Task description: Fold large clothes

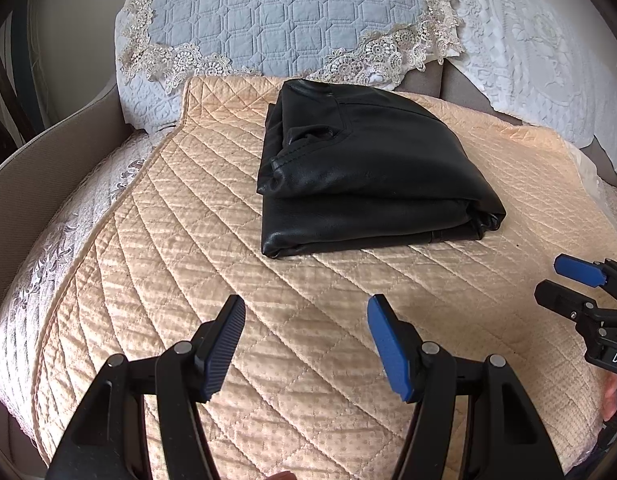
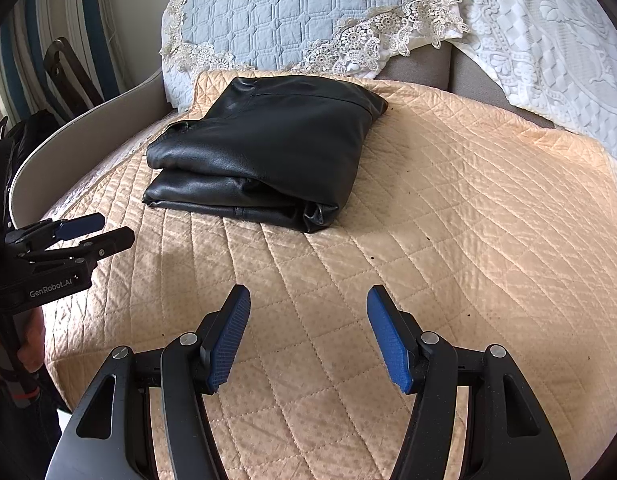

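A black leather garment (image 1: 364, 168) lies folded into a thick rectangular bundle on a peach quilted cover (image 1: 212, 280). It also shows in the right wrist view (image 2: 264, 152). My left gripper (image 1: 306, 308) is open and empty, above the cover and short of the bundle's near edge. My right gripper (image 2: 308, 300) is open and empty, also short of the bundle. The right gripper shows at the right edge of the left wrist view (image 1: 564, 280), and the left gripper shows at the left edge of the right wrist view (image 2: 104, 228).
A blue quilted pillow with lace trim (image 1: 284, 12) leans behind the bundle. A white embossed cover (image 1: 528, 40) drapes at the back right. A beige sofa arm (image 1: 56, 152) curves along the left side.
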Available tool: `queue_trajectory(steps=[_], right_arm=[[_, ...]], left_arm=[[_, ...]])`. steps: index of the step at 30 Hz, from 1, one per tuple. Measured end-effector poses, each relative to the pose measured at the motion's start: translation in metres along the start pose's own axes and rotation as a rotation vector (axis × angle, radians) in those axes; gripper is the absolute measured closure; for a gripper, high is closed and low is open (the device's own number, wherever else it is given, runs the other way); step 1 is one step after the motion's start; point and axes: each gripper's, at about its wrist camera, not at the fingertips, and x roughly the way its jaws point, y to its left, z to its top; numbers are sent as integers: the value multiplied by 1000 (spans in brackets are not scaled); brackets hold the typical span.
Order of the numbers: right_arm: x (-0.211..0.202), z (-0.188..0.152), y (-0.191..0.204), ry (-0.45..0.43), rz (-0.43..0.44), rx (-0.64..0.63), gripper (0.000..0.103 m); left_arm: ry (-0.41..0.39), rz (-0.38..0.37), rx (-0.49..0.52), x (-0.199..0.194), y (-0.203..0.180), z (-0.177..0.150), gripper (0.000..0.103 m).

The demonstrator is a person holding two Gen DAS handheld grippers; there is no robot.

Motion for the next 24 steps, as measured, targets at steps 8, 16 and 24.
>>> queue_trajectory(steps=[8, 16, 24], right_arm=[[1, -2, 1, 1, 1, -7, 41], [0, -3, 2, 3, 1, -17, 41], [-1, -4, 2, 13, -2, -4, 41]], left_arm=[[-5, 3, 1, -1, -1, 0, 37], [-6, 7, -3, -2, -1, 0, 37], [-4, 10, -1, -2, -1, -1, 37]])
